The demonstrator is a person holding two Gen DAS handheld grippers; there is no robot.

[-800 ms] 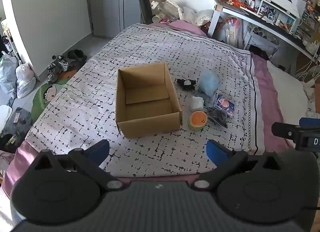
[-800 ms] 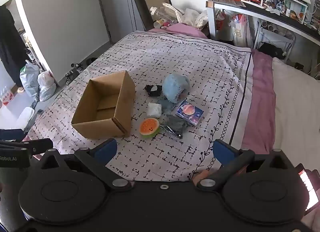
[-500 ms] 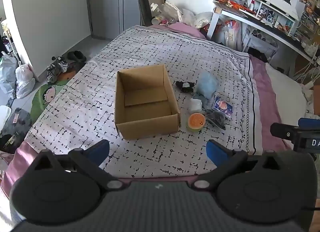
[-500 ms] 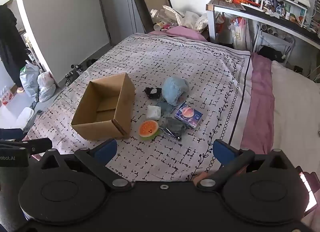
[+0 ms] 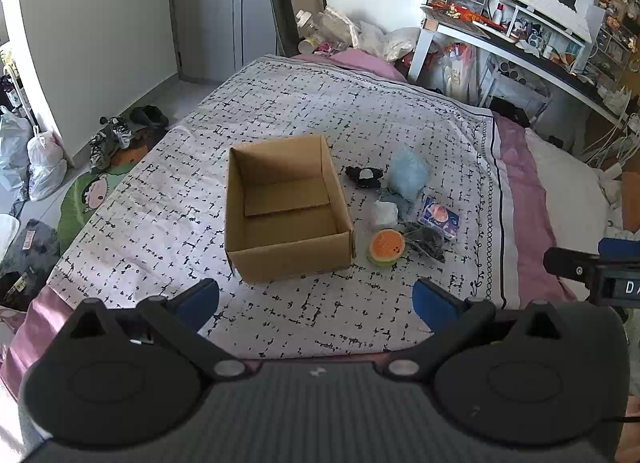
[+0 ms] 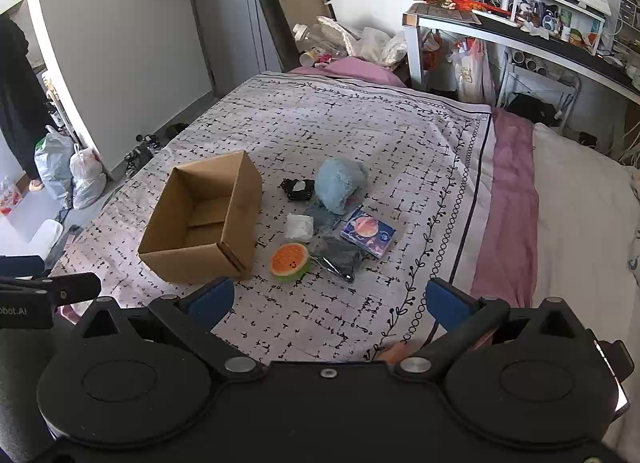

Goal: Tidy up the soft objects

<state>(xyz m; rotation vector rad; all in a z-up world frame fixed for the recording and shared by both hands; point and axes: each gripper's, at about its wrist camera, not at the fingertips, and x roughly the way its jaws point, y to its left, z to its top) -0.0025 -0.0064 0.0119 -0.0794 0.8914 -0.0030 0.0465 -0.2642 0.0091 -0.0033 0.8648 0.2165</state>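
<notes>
The bed, under a white coverlet with black dashes, fills the space ahead of both tools and carries everything the task concerns. Ahead of the left tool and slightly to its left sits the open cardboard box, empty, mouth up, its long axis running away from that tool. Just to the right of the box, ahead of the right tool, lies the cluster of soft things: the pale blue plush farthest off, a printed packet lying flat with its long axis slanting away to the left, a dark crinkled bag nearer, the round orange watermelon squishy nearest with its smiling face turned up, a small white lump beyond it, and a little black toy beside the plush. Both tools hang above the near edge of the bed, tilted downward, jaws spread as wide as they go and holding nothing. The step in hand looks like the first reach; it would go best if the right tool took the squishy, the closest piece, straddling its round body from above and closing gently so that it does not squirt out, while the left tool stays clear of the box mouth.
</notes>
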